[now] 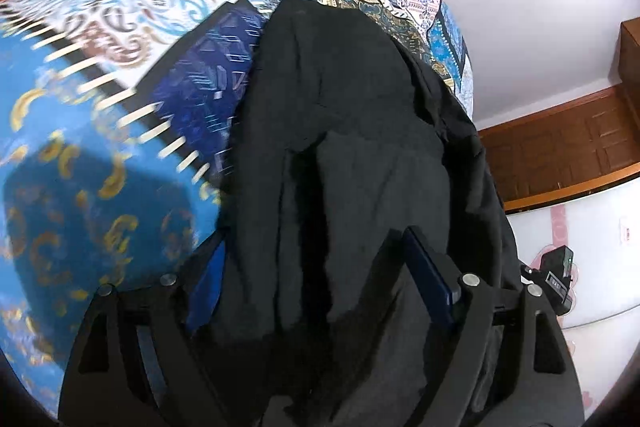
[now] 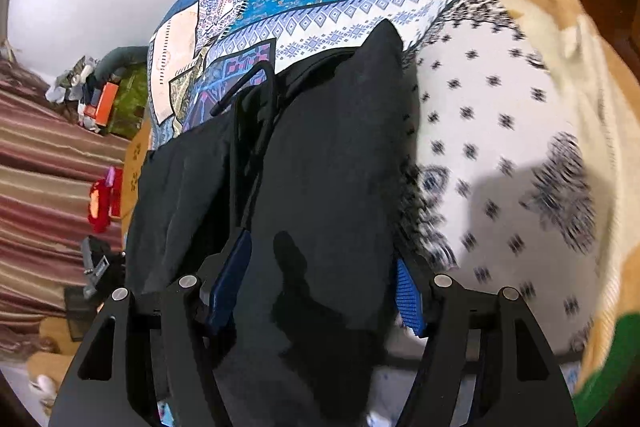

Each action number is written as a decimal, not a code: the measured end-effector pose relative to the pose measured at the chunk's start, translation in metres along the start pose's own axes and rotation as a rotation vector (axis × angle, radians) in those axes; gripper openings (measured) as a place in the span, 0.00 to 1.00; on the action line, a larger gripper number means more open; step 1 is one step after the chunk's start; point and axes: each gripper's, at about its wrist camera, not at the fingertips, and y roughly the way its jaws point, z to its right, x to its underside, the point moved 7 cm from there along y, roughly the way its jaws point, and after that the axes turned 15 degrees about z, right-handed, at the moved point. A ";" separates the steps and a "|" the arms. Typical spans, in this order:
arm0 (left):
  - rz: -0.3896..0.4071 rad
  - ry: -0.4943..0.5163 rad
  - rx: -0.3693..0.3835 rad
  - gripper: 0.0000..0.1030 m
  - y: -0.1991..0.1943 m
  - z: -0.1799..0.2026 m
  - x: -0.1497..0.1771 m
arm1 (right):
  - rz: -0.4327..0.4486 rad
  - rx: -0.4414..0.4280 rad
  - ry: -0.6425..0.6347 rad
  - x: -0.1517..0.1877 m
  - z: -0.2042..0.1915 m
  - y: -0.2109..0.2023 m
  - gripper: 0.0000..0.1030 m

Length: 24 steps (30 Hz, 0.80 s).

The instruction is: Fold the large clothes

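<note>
A large black garment (image 1: 340, 131) lies on the patterned bedspread (image 1: 100, 75) and runs away from me. In the left wrist view my left gripper (image 1: 320, 291) has its blue pads (image 1: 432, 275) spread wide, with a thick bunch of the black cloth between them. In the right wrist view the same garment (image 2: 320, 163) shows a black drawstring (image 2: 260, 95) near its far end. My right gripper (image 2: 320, 287) also has blue pads (image 2: 408, 295) on either side of the black cloth. How hard either gripper pinches the cloth is hidden.
The bed is covered by a blue, white and gold patchwork spread (image 2: 500, 107). A beige blanket (image 2: 560, 7) lies at its right edge. Clutter and boxes (image 2: 104, 103) sit on the floor to the left. A wooden skirting (image 1: 560, 147) and white wall lie to the right.
</note>
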 end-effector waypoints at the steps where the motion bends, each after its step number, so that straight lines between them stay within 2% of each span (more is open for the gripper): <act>1: 0.000 0.013 0.001 0.80 0.004 0.004 -0.001 | -0.006 -0.001 -0.003 -0.002 -0.001 0.003 0.61; 3: -0.001 0.085 -0.008 0.80 0.010 0.013 0.000 | -0.019 -0.001 -0.013 -0.003 -0.005 0.008 0.61; 5: 0.015 0.161 -0.056 0.77 0.014 0.022 0.003 | -0.027 0.013 -0.031 -0.003 -0.007 0.011 0.52; 7: 0.038 0.219 -0.117 0.65 0.013 0.026 0.004 | -0.024 0.059 -0.061 -0.001 -0.005 0.007 0.27; 8: 0.053 0.237 -0.149 0.52 0.011 0.027 0.003 | -0.023 0.066 -0.069 -0.001 -0.005 0.004 0.20; 9: 0.062 0.246 -0.183 0.34 0.009 0.025 0.001 | -0.013 0.061 -0.075 -0.002 -0.005 0.000 0.18; 10: 0.066 0.251 -0.216 0.28 0.006 0.025 0.000 | -0.004 0.053 -0.076 -0.004 -0.006 -0.004 0.11; 12: 0.082 0.248 -0.223 0.15 -0.004 0.030 -0.005 | 0.032 0.034 -0.091 -0.009 -0.010 -0.016 0.08; 15: 0.121 0.280 -0.224 0.12 -0.025 0.042 -0.014 | 0.076 -0.002 -0.101 -0.018 -0.024 -0.034 0.06; 19: 0.176 0.334 -0.150 0.11 -0.051 0.080 -0.035 | 0.128 -0.020 -0.185 -0.033 -0.061 -0.051 0.06; 24: 0.228 0.405 -0.157 0.11 -0.058 0.111 -0.065 | 0.190 -0.060 -0.262 -0.060 -0.104 -0.058 0.05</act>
